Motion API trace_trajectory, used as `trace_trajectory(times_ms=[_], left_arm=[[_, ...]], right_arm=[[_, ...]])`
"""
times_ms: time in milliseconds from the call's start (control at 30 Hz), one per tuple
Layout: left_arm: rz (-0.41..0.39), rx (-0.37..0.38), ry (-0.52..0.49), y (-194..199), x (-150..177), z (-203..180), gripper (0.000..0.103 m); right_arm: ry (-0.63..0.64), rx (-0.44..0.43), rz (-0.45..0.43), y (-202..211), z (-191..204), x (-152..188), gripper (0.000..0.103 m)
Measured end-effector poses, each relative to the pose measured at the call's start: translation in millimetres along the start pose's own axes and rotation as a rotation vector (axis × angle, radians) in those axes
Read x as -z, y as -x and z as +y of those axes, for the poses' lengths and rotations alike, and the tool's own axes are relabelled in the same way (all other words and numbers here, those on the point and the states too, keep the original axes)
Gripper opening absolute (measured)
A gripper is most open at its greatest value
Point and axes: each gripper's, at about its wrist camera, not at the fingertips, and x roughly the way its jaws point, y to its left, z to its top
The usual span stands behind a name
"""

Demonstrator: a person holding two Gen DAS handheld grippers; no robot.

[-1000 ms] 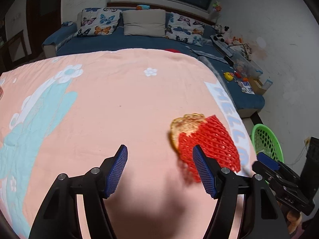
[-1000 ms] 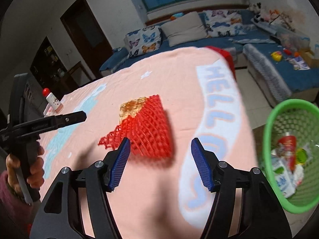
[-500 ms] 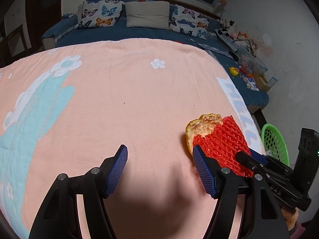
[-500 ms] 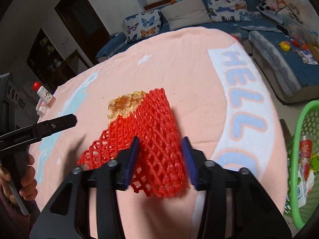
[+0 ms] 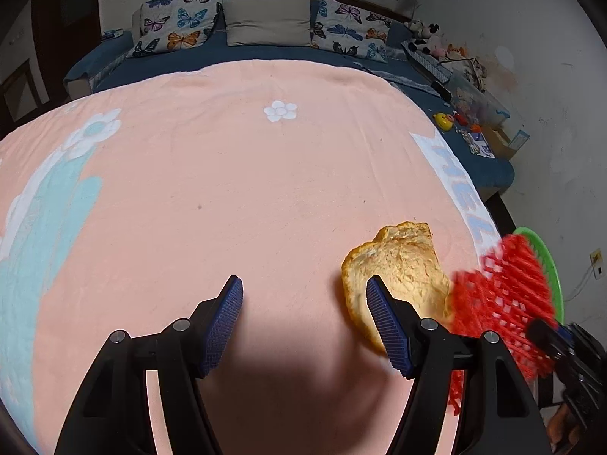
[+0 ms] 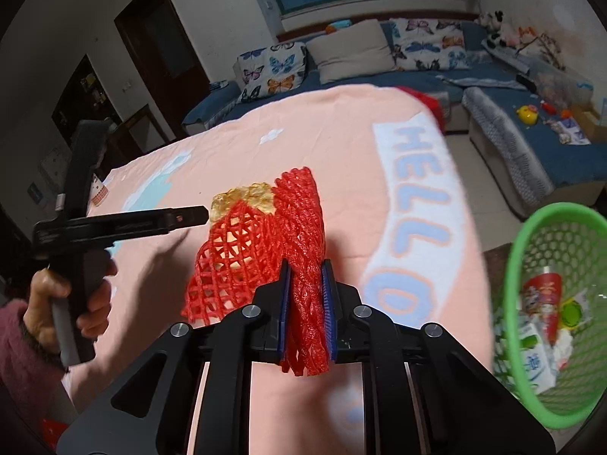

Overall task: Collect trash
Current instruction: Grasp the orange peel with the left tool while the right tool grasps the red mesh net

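Through your left wrist camera, your left tongs (image 5: pixel 303 316) stand spread and empty over the peach blanket (image 5: pixel 227 189), with one orange peel (image 5: pixel 398 269) lying just beside the right pad (image 5: pixel 385 322). One red foam net (image 5: pixel 500 299) shows blurred at the blanket's edge, before one green basket (image 5: pixel 546 261).

Through your right wrist camera, your right tongs (image 6: pixel 306 303) are pressed together, pinching the red foam net (image 6: pixel 299 227) and holding it above the blanket (image 6: pixel 353 159). The basket (image 6: pixel 516 250) holds several wrappers and cartons, too jumbled to count.
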Motion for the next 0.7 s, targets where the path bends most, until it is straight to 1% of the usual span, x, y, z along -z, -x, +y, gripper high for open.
trace_trajectory(times_ms=[200,400,500,600,667,700], left_arm=[[0.009,0.004,-0.029,-16.2,-6.5,-9.2,0.060],[0.011,0.011,-0.070,-27.8,-10.5,-19.9,0.050],[0.013,0.019,-0.076,-31.8,-10.9,-23.2,0.043],[0.013,0.032,-0.078,-34.2,-10.2,-26.1,0.029],[0.003,0.024,-0.080,-33.0,-9.0,-28.4,0.025],[-0.005,0.018,-0.085,-31.5,-8.6,-29.8,0.021]], right_arm=[[-0.028,0.055,-0.048,35.8,-22.8,4.7,0.015],[-0.065,0.153,-0.091,66.3,-53.1,10.1,0.015],[-0.092,0.204,-0.098,75.8,-73.2,12.5,0.015],[-0.121,0.263,-0.102,85.8,-94.3,19.0,0.015],[-0.145,0.305,-0.103,92.3,-110.5,23.5,0.016],[-0.149,0.329,-0.101,94.8,-118.2,25.1,0.016]])
